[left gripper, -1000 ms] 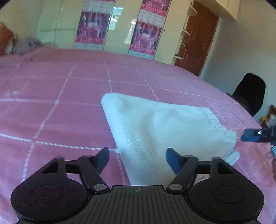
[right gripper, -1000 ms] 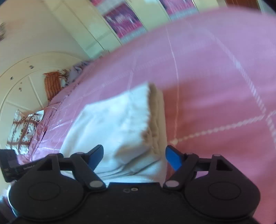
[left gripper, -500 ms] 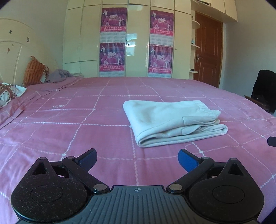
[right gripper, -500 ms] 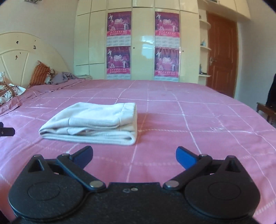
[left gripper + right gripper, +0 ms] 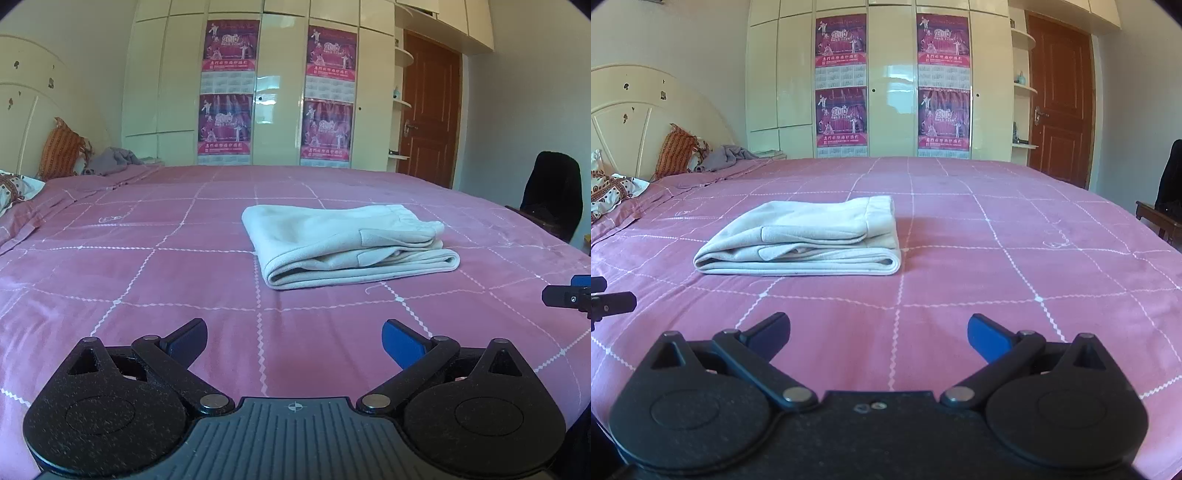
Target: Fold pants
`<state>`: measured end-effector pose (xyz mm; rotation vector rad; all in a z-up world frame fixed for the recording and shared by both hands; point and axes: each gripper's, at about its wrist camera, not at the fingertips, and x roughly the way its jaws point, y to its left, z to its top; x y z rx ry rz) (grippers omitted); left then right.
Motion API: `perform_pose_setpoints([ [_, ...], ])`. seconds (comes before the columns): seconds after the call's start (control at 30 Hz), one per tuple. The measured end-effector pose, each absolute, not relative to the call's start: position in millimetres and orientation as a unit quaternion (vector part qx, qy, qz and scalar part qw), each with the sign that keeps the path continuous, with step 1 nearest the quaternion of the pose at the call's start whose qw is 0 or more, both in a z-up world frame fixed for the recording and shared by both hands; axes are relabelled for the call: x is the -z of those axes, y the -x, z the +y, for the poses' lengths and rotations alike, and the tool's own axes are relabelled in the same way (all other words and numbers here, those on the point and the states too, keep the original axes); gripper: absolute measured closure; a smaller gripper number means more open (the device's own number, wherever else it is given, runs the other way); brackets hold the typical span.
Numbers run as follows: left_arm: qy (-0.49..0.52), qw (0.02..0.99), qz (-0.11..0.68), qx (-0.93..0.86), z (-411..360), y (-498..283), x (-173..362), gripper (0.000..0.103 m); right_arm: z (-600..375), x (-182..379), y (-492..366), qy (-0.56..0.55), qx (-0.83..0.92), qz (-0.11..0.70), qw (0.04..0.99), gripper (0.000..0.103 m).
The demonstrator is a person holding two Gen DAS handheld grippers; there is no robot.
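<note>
both wrist views low over bed (image 5: pixel 110 258), facing wardrobe (image 5: pixel 894 74); shared: folded pants (image 5: pixel 343 243) mid-distance ahead.

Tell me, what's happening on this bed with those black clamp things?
A person is folding pants using a hand-held tool in each hand. The white pants lie folded in a neat stack on the pink bedspread. Neither tool touches them: the left tool and the right tool are both open, empty and held back from the stack. The folding looks finished.
</note>
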<state>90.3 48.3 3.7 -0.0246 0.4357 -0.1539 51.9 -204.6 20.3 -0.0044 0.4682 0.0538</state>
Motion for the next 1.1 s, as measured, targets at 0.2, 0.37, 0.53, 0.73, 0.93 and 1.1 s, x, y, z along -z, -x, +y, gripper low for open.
perform_pose_setpoints([
  [0.2, 0.016, 0.974, 0.210, 0.078, 48.9, -89.0, -4.7, 0.003, -205.6, -17.7, -53.3, 0.003, -0.024, 0.238, 0.971, 0.000],
  [0.37, 0.020, 0.974, 0.209, 0.079, 49.1, -88.8, -4.4, 0.003, -204.5, -17.3, -53.2, 0.003, -0.025, 0.238, 0.971, 0.000],
  [0.53, 0.021, 0.974, 0.210, 0.079, 49.3, -89.0, -3.1, 0.003, -205.5, -16.9, -52.8, 0.000, -0.022, 0.239, 0.971, 0.000],
  [0.73, 0.022, 0.974, 0.211, 0.081, 49.1, -89.4, -2.9, 0.003, -208.0, -17.6, -52.7, -0.004, -0.020, 0.238, 0.971, 0.000],
  [0.93, 0.020, 0.974, 0.212, 0.081, 49.1, -89.6, -2.1, 0.003, -208.6, -18.1, -52.5, -0.004, -0.019, 0.237, 0.971, 0.000],
  [1.1, 0.020, 0.974, 0.212, 0.082, 49.0, -89.8, -2.0, 0.003, -208.7, -19.3, -51.9, -0.005, -0.019, 0.237, 0.971, 0.000],
])
